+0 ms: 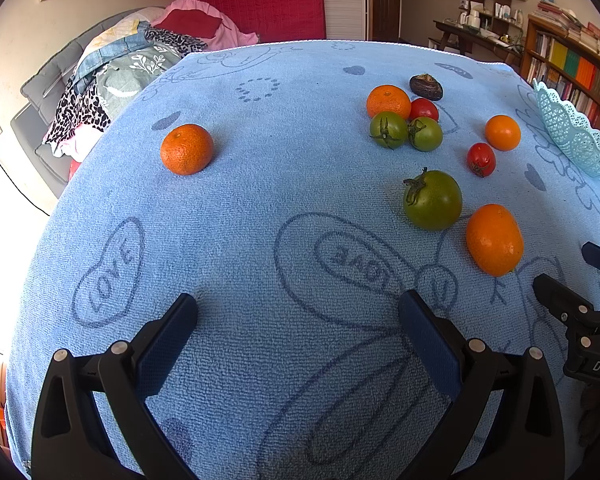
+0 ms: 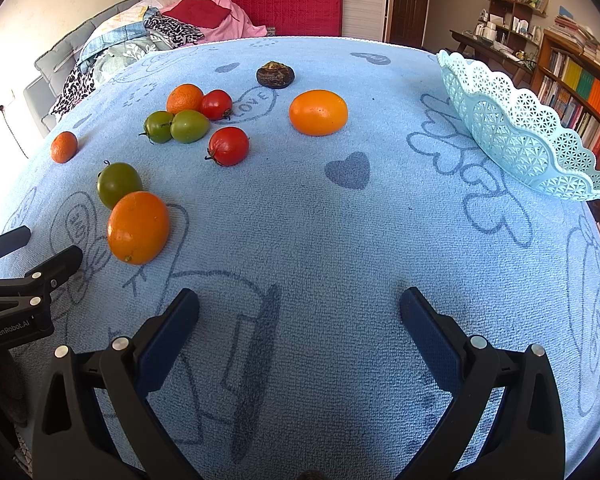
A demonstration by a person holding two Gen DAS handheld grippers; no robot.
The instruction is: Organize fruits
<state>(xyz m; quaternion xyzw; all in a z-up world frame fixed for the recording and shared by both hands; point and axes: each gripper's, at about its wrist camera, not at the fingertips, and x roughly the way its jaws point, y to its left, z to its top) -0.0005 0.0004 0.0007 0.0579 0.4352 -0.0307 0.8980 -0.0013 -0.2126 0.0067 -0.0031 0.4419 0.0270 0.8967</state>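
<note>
The left gripper (image 1: pixel 298 316) and the right gripper (image 2: pixel 299 310) both hover low over the worktop (image 2: pixel 340 240), each with its jaws spread wide and holding nothing. The worktop is covered by a light blue towel (image 1: pixel 260 184) printed with hearts and "LOVE" outlines. All fruits lie loose on the towel. A lone mandarin (image 1: pixel 186 149) sits well apart from the rest, toward the left. A cluster near the far side consists of a second mandarin (image 1: pixel 388 101), a red tomato (image 1: pixel 424 109) and two small green tomatoes (image 1: pixel 388 130), touching or just beside one another, with a dark shrivelled fruit (image 2: pixel 275 74) behind them. A large green tomato (image 1: pixel 432 200) lies just beside a smooth orange (image 1: pixel 495 239), nearest the left gripper. Another red tomato (image 2: pixel 228 146) and a second smooth orange (image 2: pixel 318 112) lie near the centre. A pale turquoise lattice basket (image 2: pixel 516 128) stands at the right edge of the worktop; its inside cannot be seen.
</note>
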